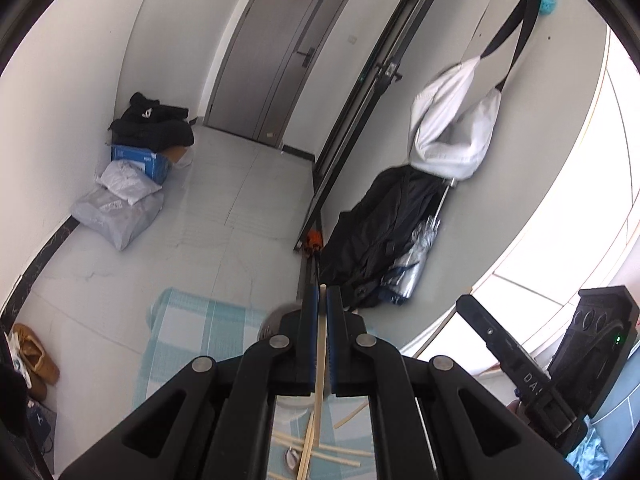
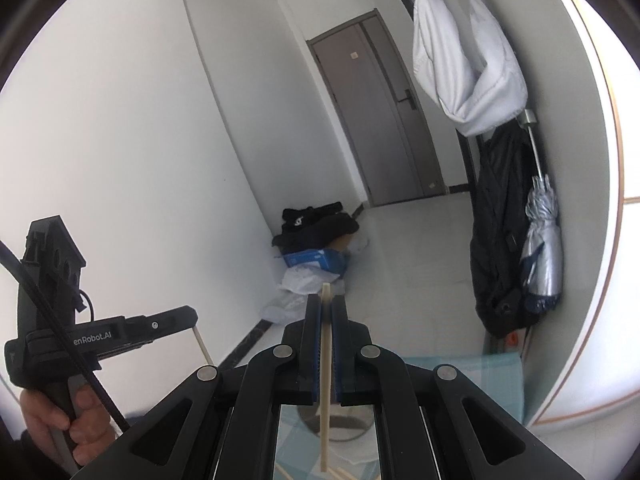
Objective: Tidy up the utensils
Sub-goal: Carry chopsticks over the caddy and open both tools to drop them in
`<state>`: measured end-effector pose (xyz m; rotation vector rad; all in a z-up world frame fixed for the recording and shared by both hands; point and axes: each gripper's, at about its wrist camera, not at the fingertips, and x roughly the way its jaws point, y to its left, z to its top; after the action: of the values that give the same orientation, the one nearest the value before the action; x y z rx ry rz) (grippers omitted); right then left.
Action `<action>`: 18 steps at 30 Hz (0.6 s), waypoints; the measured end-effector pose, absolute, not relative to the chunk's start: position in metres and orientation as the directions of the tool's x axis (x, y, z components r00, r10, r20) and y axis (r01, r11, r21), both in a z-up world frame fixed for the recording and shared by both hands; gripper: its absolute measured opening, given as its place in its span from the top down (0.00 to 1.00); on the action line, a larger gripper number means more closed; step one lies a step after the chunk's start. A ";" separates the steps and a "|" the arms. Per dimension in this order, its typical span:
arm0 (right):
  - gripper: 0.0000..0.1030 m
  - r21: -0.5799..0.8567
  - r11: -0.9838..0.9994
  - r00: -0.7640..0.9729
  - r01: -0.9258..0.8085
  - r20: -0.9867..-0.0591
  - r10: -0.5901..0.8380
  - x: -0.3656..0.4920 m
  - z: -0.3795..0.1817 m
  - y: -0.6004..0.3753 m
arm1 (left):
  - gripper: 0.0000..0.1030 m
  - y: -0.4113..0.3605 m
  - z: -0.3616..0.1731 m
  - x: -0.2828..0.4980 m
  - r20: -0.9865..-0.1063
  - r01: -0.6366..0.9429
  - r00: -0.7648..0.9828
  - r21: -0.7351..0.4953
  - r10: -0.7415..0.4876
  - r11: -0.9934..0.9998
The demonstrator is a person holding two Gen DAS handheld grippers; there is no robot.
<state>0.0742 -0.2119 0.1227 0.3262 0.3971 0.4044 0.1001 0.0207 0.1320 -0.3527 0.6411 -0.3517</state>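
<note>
My left gripper is shut on a pale wooden chopstick that runs down between its blue pads. My right gripper is shut on another pale chopstick, held upright above a metal cup. Both are lifted above the blue checked tablecloth. Several loose chopsticks and a spoon lie on the cloth below the left gripper. The cup's grey rim shows behind the left fingers. The right gripper's body shows in the left wrist view, the left gripper's body in the right wrist view.
A grey door stands at the back of a tiled hallway. Bags and a blue box sit by the left wall. A white bag, a black coat and a silver umbrella hang on the right wall. Shoes lie at the left.
</note>
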 end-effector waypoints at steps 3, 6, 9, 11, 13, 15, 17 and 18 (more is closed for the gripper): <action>0.96 0.361 0.873 0.853 -0.328 -0.284 0.438 0.089 0.138 -0.210 | 0.99 0.024 0.146 0.116 -0.477 0.216 0.769 -0.431 -0.425 0.876; 0.96 0.337 0.878 0.862 -0.339 -0.262 0.434 0.103 0.152 -0.207 | 0.99 0.024 0.153 0.130 -0.450 0.230 0.782 -0.436 -0.432 0.870; 0.96 0.322 0.884 0.870 -0.338 -0.250 0.424 0.118 0.160 -0.204 | 0.99 0.025 0.154 0.145 -0.428 0.236 0.787 -0.457 -0.445 0.857; 0.96 0.322 0.887 0.880 -0.330 -0.235 0.413 0.128 0.163 -0.203 | 0.99 0.028 0.152 0.159 -0.427 0.227 0.786 -0.472 -0.447 0.852; 0.96 0.317 0.893 0.888 -0.319 -0.229 0.399 0.139 0.163 -0.201 | 0.99 0.028 0.149 0.167 -0.429 0.222 0.793 -0.458 -0.432 0.861; 0.96 0.307 0.899 0.894 -0.311 -0.228 0.387 0.147 0.162 -0.197 | 0.99 0.025 0.147 0.171 -0.431 0.225 0.804 -0.417 -0.410 0.880; 0.96 0.293 0.906 0.899 -0.305 -0.227 0.375 0.155 0.159 -0.194 | 0.99 0.021 0.141 0.174 -0.434 0.220 0.817 -0.375 -0.380 0.901; 0.96 0.288 0.907 0.898 -0.306 -0.231 0.376 0.161 0.156 -0.191 | 0.99 0.020 0.138 0.175 -0.436 0.222 0.819 -0.359 -0.374 0.906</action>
<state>0.1606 -0.1914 0.1557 0.2491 0.2869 0.3568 0.1754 0.0195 0.1384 -0.3009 0.5225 -0.3225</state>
